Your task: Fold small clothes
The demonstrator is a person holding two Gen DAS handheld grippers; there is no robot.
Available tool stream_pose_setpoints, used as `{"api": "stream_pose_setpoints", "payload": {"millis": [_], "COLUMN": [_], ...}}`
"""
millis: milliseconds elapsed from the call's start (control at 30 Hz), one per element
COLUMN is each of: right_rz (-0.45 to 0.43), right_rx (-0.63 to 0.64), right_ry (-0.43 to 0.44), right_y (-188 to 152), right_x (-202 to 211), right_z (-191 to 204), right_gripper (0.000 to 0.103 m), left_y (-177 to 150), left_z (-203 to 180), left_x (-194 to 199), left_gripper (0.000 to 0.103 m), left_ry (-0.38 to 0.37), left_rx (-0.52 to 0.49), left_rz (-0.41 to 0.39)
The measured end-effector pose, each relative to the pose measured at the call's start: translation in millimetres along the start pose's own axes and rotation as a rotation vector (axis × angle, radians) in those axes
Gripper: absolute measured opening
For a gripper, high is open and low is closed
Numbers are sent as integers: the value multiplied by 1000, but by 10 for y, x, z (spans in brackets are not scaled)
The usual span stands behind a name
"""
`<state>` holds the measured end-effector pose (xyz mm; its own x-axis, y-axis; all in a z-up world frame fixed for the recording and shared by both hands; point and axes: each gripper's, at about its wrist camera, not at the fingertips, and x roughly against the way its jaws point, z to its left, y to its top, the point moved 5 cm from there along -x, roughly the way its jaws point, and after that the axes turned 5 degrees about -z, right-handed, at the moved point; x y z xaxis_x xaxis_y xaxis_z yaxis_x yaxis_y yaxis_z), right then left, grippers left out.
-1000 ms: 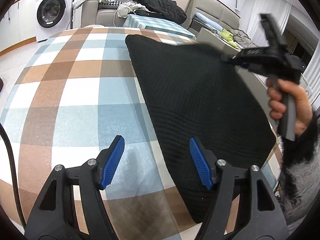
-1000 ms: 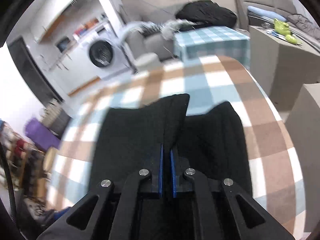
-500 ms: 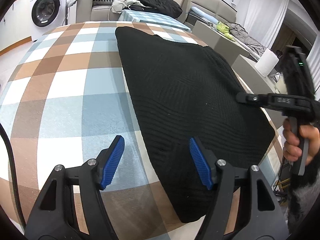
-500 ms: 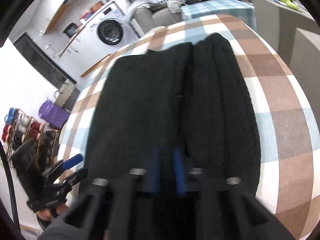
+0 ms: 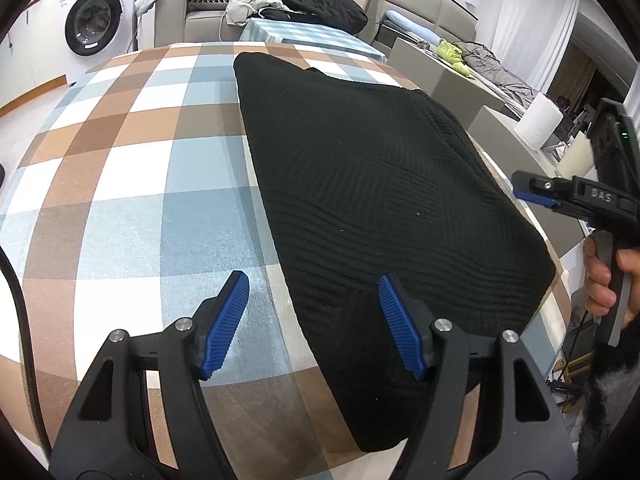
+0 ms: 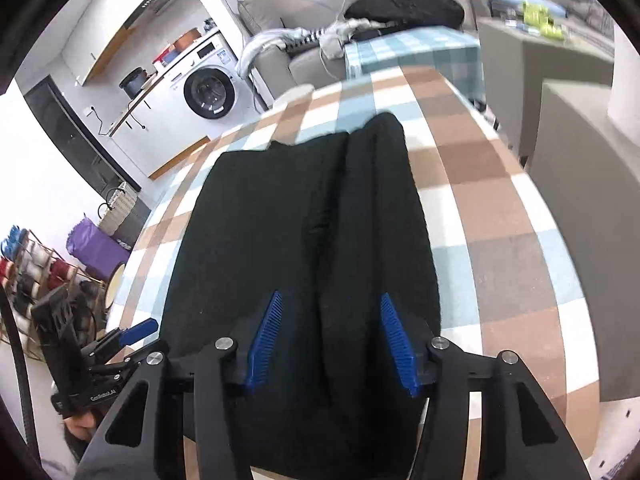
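Garment: a black knit garment (image 5: 384, 184) lies flat on the checked tablecloth (image 5: 132, 184), toward the table's right side, so that we can work it from the near edge.
Fold state: from the right wrist view, two long panels of the garment (image 6: 304, 240) meet along a centre seam, which suggests its sides are already folded inward.
Left gripper (image 5: 314, 320): our left claw is spread wide and holds nothing; its right finger sits over the garment's near corner, its left finger over bare cloth, seemingly straddling the garment's left edge ready to grasp it.
Right gripper (image 6: 328, 340): our right claw is also spread apart and empty, hovering over the garment's near end astride the centre seam.
Likely next step: we judge a lengthwise fold, near end toward far end, comes next.
Background: a washing machine (image 5: 94, 20) and a sofa (image 5: 192, 20) stand beyond the table.
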<state>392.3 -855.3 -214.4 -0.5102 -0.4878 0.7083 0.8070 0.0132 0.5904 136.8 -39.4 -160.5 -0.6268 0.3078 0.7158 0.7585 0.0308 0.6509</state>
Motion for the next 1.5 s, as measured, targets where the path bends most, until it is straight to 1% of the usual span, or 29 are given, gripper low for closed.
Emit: {"api": "stream_pose_setpoints", "payload": {"millis": [100,133,300,333,367,400,433,500,533,567,633,667,700,767,800,833,900,967,1000,1033,1067,1133,1200,1233,1300,1333,1400,1500], "right_rz": [47,57,52,55,69,77,86,98,93,90,63,38,-9,-72,-97,-104,-72,23,41,56,71,55,63,70,80,72,59,33], "right_rx": [-74,-79,-17,15,46,66,100,143,145,150,176,216,257,310,327,329,303,225,193,164,134,75,54,29,8,14,36,29], "right_ry": [93,101,146,144,126,120,129,108,106,102,87,67,62,67,62,35,-33,-101,-113,-105,-93,-57,-31,5,39,40,24,0], "right_y": [-36,-12,149,187,210,207,207,188,186,187,223,260,313,411,456,476,435,335,289,264,249,219,143,36,-145,-245,-397,-472], "right_x": [-173,-248,-449,-512,-583,-620,-663,-719,-717,-714,-655,-564,-437,-211,-109,-62,-154,-429,-486,-525,-523,-423,-317,-215,-76,20,152,249], "right_z": [-96,-77,54,105,151,179,232,241,237,235,280,367,461,621,660,631,434,136,50,-5,-64,-121,-133,-138,-72,-76,-80,-115], "right_gripper": [53,53,53,50,42,38,37,31,24,14,11,10,10,9,9,10,10,11,12,17,19,23,23,23,25,26,26,26], "left_y": [6,8,28,32,37,43,44,43,43,45,61,72,85,101,108,110,100,76,63,51,37,3,-23,-40,-83,-127,-228,-339], "left_z": [13,21,64,71,77,81,82,87,93,100,112,118,119,108,106,95,68,37,19,-3,-23,-74,-121,-148,-196,-231,-286,-340], "left_x": [-12,-15,-39,-44,-49,-52,-48,-42,-40,-37,-15,4,24,49,54,61,64,37,23,9,-2,-23,-35,-26,8,24,51,115], "left_gripper": [65,65,65,65,65,65,65,65,65,65,65,65,65,65,65,65,65,65,65,65,65,65,65,65,65,65,65,65], "left_ry": [0,3,7,8,9,11,11,11,12,13,15,18,15,7,8,7,-3,-14,-18,-19,-22,-34,-45,-54,-77,-87,-75,-99], "left_rx": [2,3,10,11,11,10,9,11,11,14,23,27,33,37,37,35,33,32,30,26,22,16,5,-3,-13,-32,-71,-95], "left_rz": [0,1,6,6,6,6,4,2,0,-2,-14,-25,-35,-41,-43,-45,-44,-32,-25,-19,-13,4,16,20,28,40,60,86]}}
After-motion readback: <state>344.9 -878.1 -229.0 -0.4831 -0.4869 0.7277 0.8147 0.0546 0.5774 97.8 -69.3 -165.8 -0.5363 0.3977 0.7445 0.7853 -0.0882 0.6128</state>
